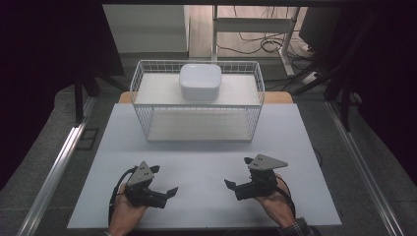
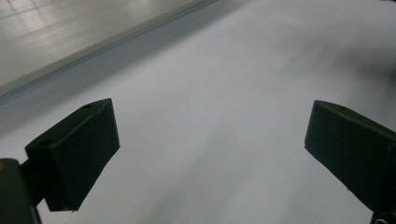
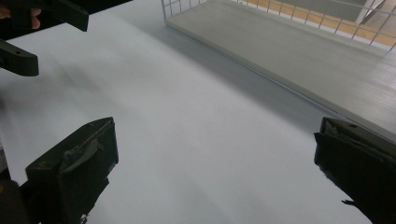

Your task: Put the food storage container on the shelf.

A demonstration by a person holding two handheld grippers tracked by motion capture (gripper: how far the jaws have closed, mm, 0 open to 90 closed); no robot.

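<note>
A white rounded container (image 1: 200,81) sits on the upper shelf of a white wire rack (image 1: 142,78) at the back of the table. My left gripper (image 1: 165,179) rests low at the front left, held in a hand, jaws wide apart and pointing right. My right gripper (image 1: 237,171) rests at the front right, also open, jaws pointing left toward the other. The left gripper view has my left gripper (image 2: 210,154) open over bare white board. In the right gripper view my right gripper (image 3: 215,158) is open, with the left gripper (image 3: 28,28) at the top left and the wire rack (image 3: 280,42) beyond.
The white table board (image 1: 206,147) spans the middle, with metal rails (image 1: 59,167) along both sides. The rack's lower shelf (image 1: 199,127) holds nothing. Behind the table stand a desk frame (image 1: 290,44) and loose cables (image 1: 268,44) on the floor.
</note>
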